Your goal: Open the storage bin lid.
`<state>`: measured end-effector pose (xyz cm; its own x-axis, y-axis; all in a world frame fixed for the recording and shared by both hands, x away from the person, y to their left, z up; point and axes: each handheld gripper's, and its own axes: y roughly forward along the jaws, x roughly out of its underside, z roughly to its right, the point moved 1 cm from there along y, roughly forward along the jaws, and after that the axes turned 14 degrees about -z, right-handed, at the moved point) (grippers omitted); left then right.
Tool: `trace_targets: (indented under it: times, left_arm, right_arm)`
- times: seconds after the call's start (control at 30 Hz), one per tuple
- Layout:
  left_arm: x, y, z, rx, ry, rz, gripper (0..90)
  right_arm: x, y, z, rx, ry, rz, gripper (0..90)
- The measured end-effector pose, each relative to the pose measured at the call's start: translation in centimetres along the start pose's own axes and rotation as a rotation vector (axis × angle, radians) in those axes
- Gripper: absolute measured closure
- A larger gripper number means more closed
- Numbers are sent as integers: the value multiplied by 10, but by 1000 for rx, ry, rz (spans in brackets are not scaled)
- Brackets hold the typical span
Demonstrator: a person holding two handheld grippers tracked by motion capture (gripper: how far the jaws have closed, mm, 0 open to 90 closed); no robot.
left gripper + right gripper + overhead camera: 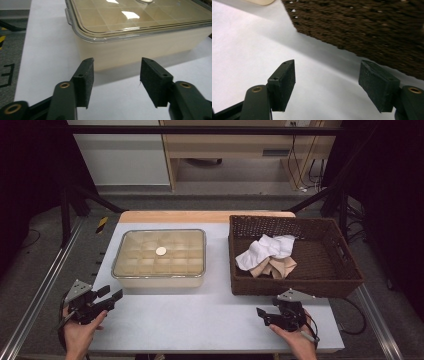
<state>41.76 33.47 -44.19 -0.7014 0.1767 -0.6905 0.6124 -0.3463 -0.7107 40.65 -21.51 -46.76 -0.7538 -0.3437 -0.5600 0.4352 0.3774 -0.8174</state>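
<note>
Both grippers, left gripper (111, 296) and right gripper (263, 314), gape empty; rigid, slippery beige lidded plastic box (159, 256) probably needs gripping by its rim.

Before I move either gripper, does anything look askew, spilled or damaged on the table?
Nothing stands out. The lidded box sits square with its lid on, the cloths lie bunched inside the wicker basket, and nothing has spilled onto the table.
</note>
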Motion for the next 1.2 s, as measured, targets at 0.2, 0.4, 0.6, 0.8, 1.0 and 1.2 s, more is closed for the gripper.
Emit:
trace_targets:
  times: [0.2, 0.4, 0.6, 0.8, 1.0, 1.2]
  left_arm:
    - [-1, -2, 1, -15, 4, -16, 484]
    - [-6, -8, -2, -32, -5, 25, 449]
    - [-18, -10, -3, -20, -13, 41, 414]
    - [-30, -17, -2, -7, -2, 68, 379]
    - [-40, -23, -6, -14, -1, 89, 368]
    - [-47, -21, -9, -3, -1, 86, 367]
  right_arm:
    - [-6, 0, -7, -27, -24, 16, 353]
    - [-11, 2, -20, -30, -55, 16, 356]
    - [-21, 1, -37, -53, -93, 41, 344]
    - [-34, -2, -53, -70, -115, 66, 343]
    - [-47, -4, -68, -89, -151, 83, 345]
    - [-59, 1, -80, -93, -167, 98, 345]
